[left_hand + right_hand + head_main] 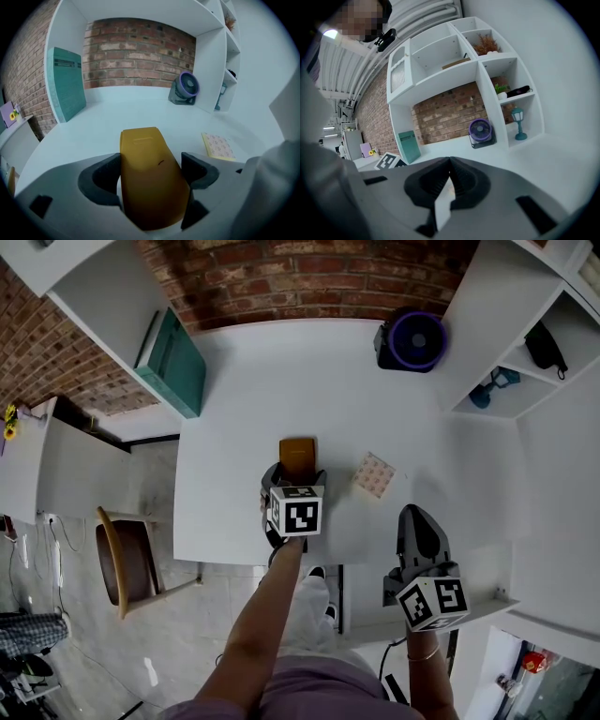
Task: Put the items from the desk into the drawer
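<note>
Left gripper [152,168] clamps yellow case [139,147] on white desk [101,123]; I lose its near end under the jaws; long axis runs toward brick wall [136,51]; right gripper [449,180] pinched together, empty.

Head view: from above, looking steeply down on the white worktop [244,381]. Left gripper view: low and close over the worktop, facing the brick wall [136,51]. Right gripper view: farther back, tilted upward at the shelves [479,89]. All 3 share the purple fan [417,340].
</note>
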`<action>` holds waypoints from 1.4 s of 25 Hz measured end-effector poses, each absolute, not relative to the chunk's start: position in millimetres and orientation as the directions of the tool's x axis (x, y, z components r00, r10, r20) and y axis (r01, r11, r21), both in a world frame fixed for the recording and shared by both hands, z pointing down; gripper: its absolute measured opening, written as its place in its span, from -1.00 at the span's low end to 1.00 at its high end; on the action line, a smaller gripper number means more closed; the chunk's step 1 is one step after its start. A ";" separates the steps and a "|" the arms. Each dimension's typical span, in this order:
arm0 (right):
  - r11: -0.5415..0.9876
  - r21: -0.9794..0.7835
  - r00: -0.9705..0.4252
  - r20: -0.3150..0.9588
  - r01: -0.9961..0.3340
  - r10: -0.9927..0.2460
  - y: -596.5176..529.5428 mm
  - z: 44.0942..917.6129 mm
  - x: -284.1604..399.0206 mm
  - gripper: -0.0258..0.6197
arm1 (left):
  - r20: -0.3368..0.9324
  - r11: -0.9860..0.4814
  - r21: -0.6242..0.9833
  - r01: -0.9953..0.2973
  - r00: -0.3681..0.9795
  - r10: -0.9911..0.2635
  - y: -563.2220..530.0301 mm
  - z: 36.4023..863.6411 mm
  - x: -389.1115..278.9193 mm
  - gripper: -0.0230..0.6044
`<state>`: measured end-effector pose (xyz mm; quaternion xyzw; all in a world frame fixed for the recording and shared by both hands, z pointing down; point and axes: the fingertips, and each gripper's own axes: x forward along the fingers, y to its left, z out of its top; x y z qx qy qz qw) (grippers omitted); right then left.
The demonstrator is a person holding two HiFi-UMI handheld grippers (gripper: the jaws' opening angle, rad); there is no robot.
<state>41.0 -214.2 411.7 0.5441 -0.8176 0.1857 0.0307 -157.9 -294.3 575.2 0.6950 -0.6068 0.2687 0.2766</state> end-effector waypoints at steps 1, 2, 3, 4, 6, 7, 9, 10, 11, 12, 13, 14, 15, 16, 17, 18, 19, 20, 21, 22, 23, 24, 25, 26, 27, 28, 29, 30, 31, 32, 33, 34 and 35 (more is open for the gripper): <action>0.338 -0.269 -0.405 0.252 -0.902 -0.879 -213.9 410.8 41.2 -0.91 | 0.709 -0.111 0.062 -0.992 0.122 -0.694 -293.9 574.8 -158.4 0.36; 0.338 -0.267 -0.404 0.251 -0.902 -0.880 -213.7 409.8 41.5 -0.91 | 0.709 -0.114 0.067 -0.991 0.127 -0.694 -293.3 574.2 -158.6 0.36; 0.337 -0.266 -0.403 0.250 -0.903 -0.880 -213.6 408.9 42.0 -0.91 | 0.706 -0.120 0.069 -0.990 0.133 -0.696 -292.8 573.4 -158.3 0.36; 0.336 -0.264 -0.401 0.250 -0.904 -0.881 -213.4 408.0 42.6 -0.91 | 0.701 -0.130 0.067 -0.989 0.140 -0.699 -292.2 572.6 -157.5 0.36; 0.333 -0.261 -0.397 0.250 -0.906 -0.883 -212.9 406.3 43.8 -0.91 | 0.691 -0.158 0.056 -0.986 0.152 -0.707 -290.5 571.1 -154.6 0.35; 0.331 -0.260 -0.394 0.249 -0.907 -0.884 -212.6 405.7 44.4 -0.91 | 0.687 -0.173 0.049 -0.984 0.159 -0.709 -289.4 570.5 -152.9 0.35; 0.328 -0.258 -0.391 0.249 -0.909 -0.886 -212.3 404.9 45.5 -0.91 | 0.678 -0.200 0.039 -0.979 0.173 -0.715 -287.6 569.1 -149.6 0.35; 0.327 -0.257 -0.389 0.249 -0.909 -0.887 -212.2 404.6 45.9 -0.91 | 0.673 -0.211 0.035 -0.977 0.179 -0.718 -286.7 568.1 -148.2 0.34; 0.325 -0.257 -0.388 0.249 -0.910 -0.888 -212.2 404.4 46.1 -0.91 | 0.668 -0.222 0.030 -0.975 0.185 -0.721 -285.7 566.8 -146.7 0.34; 0.324 -0.257 -0.386 0.249 -0.911 -0.888 -212.1 404.1 46.3 -0.91 | 0.662 -0.235 0.024 -0.972 0.192 -0.724 -284.5 565.2 -145.1 0.34; 0.323 -0.257 -0.385 0.248 -0.911 -0.889 -212.0 403.9 46.5 -0.91 | 0.657 -0.249 0.018 -0.968 0.199 -0.727 -283.4 563.4 -143.2 0.33; 0.321 -0.257 -0.383 0.248 -0.912 -0.890 -211.8 403.6 46.6 -0.91 | 0.653 -0.263 0.012 -0.965 0.207 -0.729 -282.1 561.8 -141.1 0.33; 0.320 -0.256 -0.382 0.247 -0.912 -0.890 -211.6 403.4 46.6 -0.91 | 0.650 -0.276 0.008 -0.961 0.215 -0.729 -280.8 560.6 -139.3 0.33; 0.319 -0.256 -0.381 0.247 -0.912 -0.891 -211.4 403.1 46.4 -0.91 | 0.650 -0.288 0.006 -0.958 0.222 -0.727 -279.4 560.2 -137.7 0.33; 0.319 -0.257 -0.381 0.246 -0.912 -0.891 -211.1 402.6 46.1 -0.91 | 0.651 -0.298 0.006 -0.955 0.230 -0.724 -278.1 560.4 -136.4 0.33; 0.318 -0.257 -0.380 0.245 -0.913 -0.892 -210.9 402.1 45.8 -0.91 | 0.653 -0.306 0.010 -0.952 0.238 -0.719 -276.8 561.2 -135.2 0.33; 0.318 -0.257 -0.380 0.244 -0.913 -0.892 -210.7 401.5 45.5 -0.91 | 0.655 -0.314 0.016 -0.949 0.247 -0.714 -275.4 562.1 -134.2 0.33; 0.317 -0.257 -0.379 0.243 -0.913 -0.893 -210.5 401.0 45.4 -0.91 | 0.655 -0.323 0.020 -0.946 0.257 -0.711 -274.0 562.7 -133.0 0.33; 0.317 -0.257 -0.378 0.243 -0.913 -0.893 -210.4 400.7 45.3 -0.91 | 0.653 -0.334 0.024 -0.942 0.267 -0.709 -272.7 562.8 -131.6 0.33; 0.316 -0.256 -0.377 0.242 -0.913 -0.894 -210.2 400.4 45.5 -0.91 | 0.650 -0.347 0.025 -0.937 0.279 -0.707 -271.3 562.5 -129.6 0.32; 0.316 -0.256 -0.376 0.240 -0.914 -0.895 -210.1 400.0 45.8 -0.91 | 0.647 -0.362 0.026 -0.932 0.292 -0.705 -269.9 562.0 -127.0 0.32; 0.315 -0.255 -0.375 0.240 -0.914 -0.895 -210.0 399.5 46.1 -0.91 | 0.644 -0.378 0.025 -0.925 0.304 -0.702 -268.4 561.5 -124.2 0.32; 0.314 -0.255 -0.374 0.239 -0.915 -0.896 -209.8 399.0 46.4 -0.91 | 0.642 -0.395 0.025 -0.918 0.317 -0.697 -267.0 561.0 -121.0 0.32; 0.313 -0.255 -0.373 0.237 -0.915 -0.897 -209.8 398.4 46.7 -0.91 | 0.643 -0.412 0.027 -0.911 0.331 -0.691 -265.7 560.8 -117.8 0.32; 0.312 -0.254 -0.372 0.236 -0.915 -0.898 -209.9 397.7 47.1 -0.91 | 0.645 -0.430 0.031 -0.902 0.347 -0.681 -264.2 561.3 -114.4 0.32; 0.311 -0.254 -0.370 0.234 -0.916 -0.899 -209.8 396.9 47.6 -0.91 | 0.649 -0.448 0.037 -0.893 0.362 -0.669 -262.6 562.4 -111.0 0.32; 0.310 -0.253 -0.369 0.232 -0.916 -0.900 -209.6 396.1 48.2 -0.91 | 0.654 -0.465 0.044 -0.884 0.378 -0.655 -260.9 563.8 -108.0 0.32; 0.309 -0.253 -0.368 0.230 -0.917 -0.901 -209.3 395.3 48.9 -0.91 | 0.658 -0.480 0.051 -0.876 0.391 -0.643 -259.5 565.3 -105.7 0.32; 0.309 -0.253 -0.367 0.228 -0.917 -0.902 -209.0 394.5 49.7 -0.91 | 0.661 -0.492 0.058 -0.869 0.403 -0.633 -258.6 566.8 -104.3 0.32; 0.308 -0.252 -0.366 0.227 -0.917 -0.903 -208.6 393.9 50.4 -0.91 | 0.663 -0.500 0.065 -0.863 0.412 -0.625 -258.1 568.2 -103.6 0.32; 0.308 -0.252 -0.365 0.226 -0.918 -0.903 -208.3 393.3 51.1 -0.91 | 0.665 -0.506 0.073 -0.860 0.420 -0.618 -257.7 569.3 -103.6 0.32; 0.307 -0.252 -0.364 0.225 -0.918 -0.904 -208.0 392.8 51.9 -0.91 | 0.669 -0.509 0.080 -0.857 0.425 -0.610 -257.4 570.1 -103.8 0.32; 0.305 -0.252 -0.362 0.225 -0.918 -0.905 -207.7 392.3 52.8 -0.91 | 0.673 -0.510 0.086 -0.856 0.428 -0.604 -257.2 570.5 -104.1 0.32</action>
